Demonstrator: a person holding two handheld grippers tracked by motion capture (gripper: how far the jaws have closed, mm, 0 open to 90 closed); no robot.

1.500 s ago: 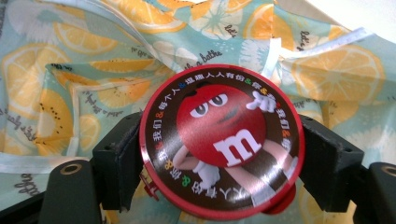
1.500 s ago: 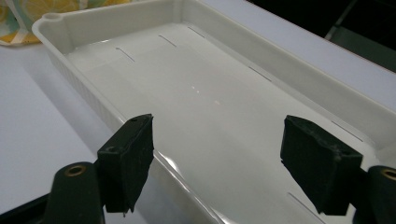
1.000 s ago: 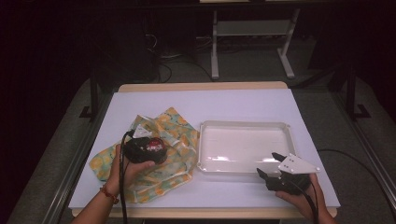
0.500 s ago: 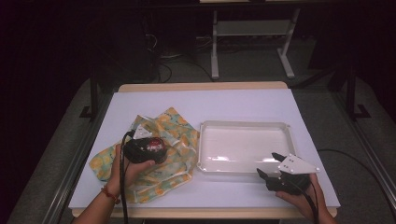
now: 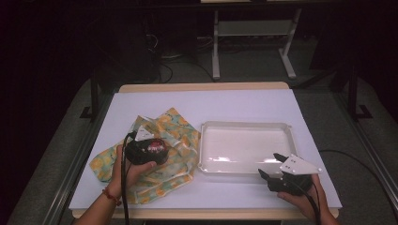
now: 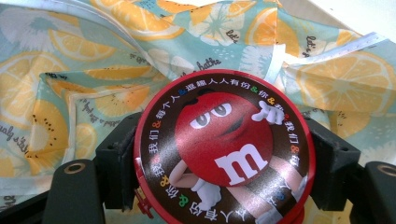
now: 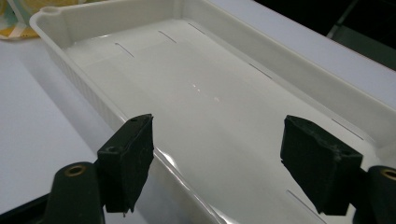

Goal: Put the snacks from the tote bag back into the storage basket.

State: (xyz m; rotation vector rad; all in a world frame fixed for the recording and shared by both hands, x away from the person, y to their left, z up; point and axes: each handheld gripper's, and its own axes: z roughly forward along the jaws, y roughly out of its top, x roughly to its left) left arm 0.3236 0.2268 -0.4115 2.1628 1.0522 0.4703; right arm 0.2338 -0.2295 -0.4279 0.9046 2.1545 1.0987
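A round red and brown candy tin (image 6: 224, 149) with a cartoon candy figure on its lid sits between the jaws of my left gripper (image 6: 223, 156), which is shut on it. In the high view that left gripper (image 5: 149, 150) hovers over a crumpled cloth (image 5: 176, 133) printed with orange slices, left of the table's centre. The cloth (image 6: 93, 70) spreads out behind the tin. A bare white plastic tray (image 5: 244, 124) lies to the right of the cloth. My right gripper (image 5: 269, 164) stands open at the tray's near right corner, and its jaws (image 7: 219, 154) span the tray's near wall (image 7: 93, 100).
The white tabletop (image 5: 206, 103) has bare room behind the cloth and tray. A metal stand (image 5: 248, 42) and cables are on the floor beyond the table's far edge. A cable (image 5: 124, 187) trails from the left gripper toward the near edge.
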